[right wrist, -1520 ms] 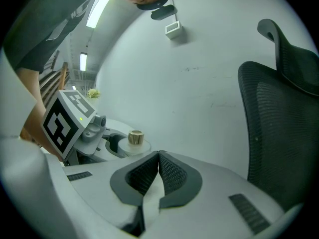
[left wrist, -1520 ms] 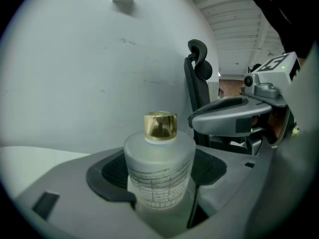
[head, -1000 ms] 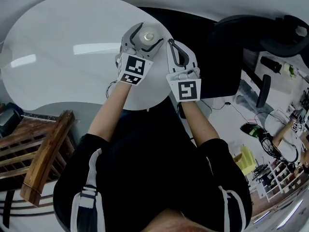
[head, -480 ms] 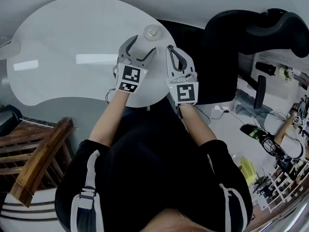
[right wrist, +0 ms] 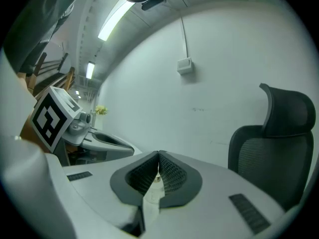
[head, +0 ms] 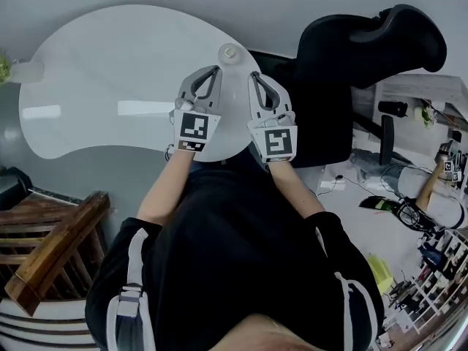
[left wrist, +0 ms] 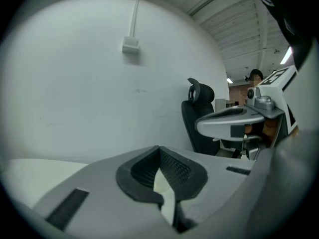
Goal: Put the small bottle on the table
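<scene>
1. Since the small bottle (head: 229, 51) stands on the table (head: 110, 72), near its edge, the job looks done.
2. The left gripper (head: 214, 69) has just been closing: jaws together, nothing between.
3. The right gripper (head: 254, 74) is pinched together, empty.
4. Move both away gently, so nothing bumps it.

Black short-sleeved top (head: 234, 247) with grey-and-white stripes (head: 134, 269) down both shoulders; grey left gripper (head: 216, 69) and right gripper (head: 254, 74), each capped by a white cube (head: 194, 128) carrying black square markers; ribbed black pads (left wrist: 177, 171) lining the jaws.

Black office chair (head: 365, 50), wooden furniture (head: 58, 251), wall box (left wrist: 130, 45)
</scene>
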`<state>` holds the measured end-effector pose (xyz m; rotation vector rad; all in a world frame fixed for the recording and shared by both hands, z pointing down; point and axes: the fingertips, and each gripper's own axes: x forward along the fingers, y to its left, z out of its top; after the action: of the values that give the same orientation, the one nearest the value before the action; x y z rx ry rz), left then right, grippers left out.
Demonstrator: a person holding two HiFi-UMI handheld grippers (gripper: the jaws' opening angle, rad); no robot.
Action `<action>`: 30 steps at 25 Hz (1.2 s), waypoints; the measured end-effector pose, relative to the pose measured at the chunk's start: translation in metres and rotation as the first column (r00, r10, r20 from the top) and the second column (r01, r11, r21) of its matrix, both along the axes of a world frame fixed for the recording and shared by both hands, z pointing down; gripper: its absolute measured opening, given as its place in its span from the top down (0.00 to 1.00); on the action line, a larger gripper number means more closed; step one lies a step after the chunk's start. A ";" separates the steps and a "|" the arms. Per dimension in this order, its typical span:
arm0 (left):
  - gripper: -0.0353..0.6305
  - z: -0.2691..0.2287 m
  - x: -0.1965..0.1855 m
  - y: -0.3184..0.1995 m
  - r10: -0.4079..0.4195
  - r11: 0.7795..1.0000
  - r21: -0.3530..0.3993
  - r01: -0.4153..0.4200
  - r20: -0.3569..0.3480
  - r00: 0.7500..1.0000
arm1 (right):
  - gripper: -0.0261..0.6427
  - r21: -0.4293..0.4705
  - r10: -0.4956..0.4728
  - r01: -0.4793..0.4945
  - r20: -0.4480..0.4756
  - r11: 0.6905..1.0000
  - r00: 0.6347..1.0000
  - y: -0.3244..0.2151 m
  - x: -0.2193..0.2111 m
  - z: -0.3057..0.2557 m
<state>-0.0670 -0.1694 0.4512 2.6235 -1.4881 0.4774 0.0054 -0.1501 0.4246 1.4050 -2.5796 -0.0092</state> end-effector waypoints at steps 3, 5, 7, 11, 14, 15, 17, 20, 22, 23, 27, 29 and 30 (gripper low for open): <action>0.94 -0.023 0.005 0.007 -0.022 1.000 0.014 0.022 -0.041 0.999 | 0.93 -0.020 0.012 -0.012 -0.003 1.000 1.000 0.005 0.006 -0.015; 0.94 -0.036 0.001 0.016 -0.026 0.999 0.033 0.028 -0.059 0.998 | 0.93 0.010 0.010 -0.010 0.009 1.000 1.000 0.011 0.003 -0.024; 0.94 -0.044 -0.016 0.031 -0.033 0.999 0.041 0.036 -0.074 0.997 | 0.93 0.005 0.014 -0.015 0.016 1.000 1.000 0.025 -0.011 -0.029; 0.94 -0.072 -0.036 0.051 -0.046 0.997 0.049 0.052 -0.117 0.992 | 0.93 0.021 0.021 -0.022 0.053 1.000 0.998 0.042 -0.025 -0.048; 0.94 -0.095 -0.037 0.058 -0.054 0.995 0.071 0.064 -0.128 0.990 | 0.93 0.084 0.021 -0.028 0.084 0.996 0.996 0.045 -0.019 -0.067; 0.94 -0.101 -0.037 0.060 -0.059 0.995 0.076 0.069 -0.131 0.990 | 0.93 0.096 0.022 -0.030 0.086 0.995 0.996 0.046 -0.016 -0.073; 0.94 -0.110 -0.038 0.062 -0.067 0.993 0.084 0.079 -0.135 0.989 | 0.93 0.108 0.025 -0.034 0.086 0.994 0.996 0.048 -0.012 -0.081; 0.94 -0.122 -0.041 0.067 -0.073 0.992 0.097 0.086 -0.136 0.988 | 0.93 0.120 0.032 -0.043 0.088 0.992 0.996 0.052 -0.009 -0.092; 0.94 -0.128 -0.042 0.071 -0.079 0.990 0.106 0.093 -0.133 0.988 | 0.93 0.125 0.038 -0.049 0.087 0.991 0.995 0.054 -0.007 -0.096; 0.94 -0.131 -0.042 0.072 -0.083 0.989 0.111 0.097 -0.129 0.988 | 0.93 0.125 0.040 -0.051 0.086 0.991 0.996 0.055 -0.006 -0.097; 0.94 -0.134 -0.046 0.081 -0.090 0.987 0.124 0.104 -0.113 0.990 | 0.93 0.124 0.043 -0.053 0.080 0.991 0.996 0.060 -0.007 -0.099; 0.94 -0.133 -0.048 0.085 -0.092 0.987 0.124 0.106 -0.115 0.989 | 0.93 0.122 0.045 -0.056 0.083 0.991 0.995 0.062 -0.009 -0.100; 0.94 -0.134 -0.049 0.086 -0.093 0.987 0.123 0.107 -0.115 0.989 | 0.93 0.124 0.047 -0.057 0.085 0.991 0.995 0.062 -0.009 -0.102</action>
<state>-0.1160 -0.0838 0.3173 2.6050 -1.6578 0.2320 -0.0036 -0.0884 0.3230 1.5477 -2.6489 -0.1121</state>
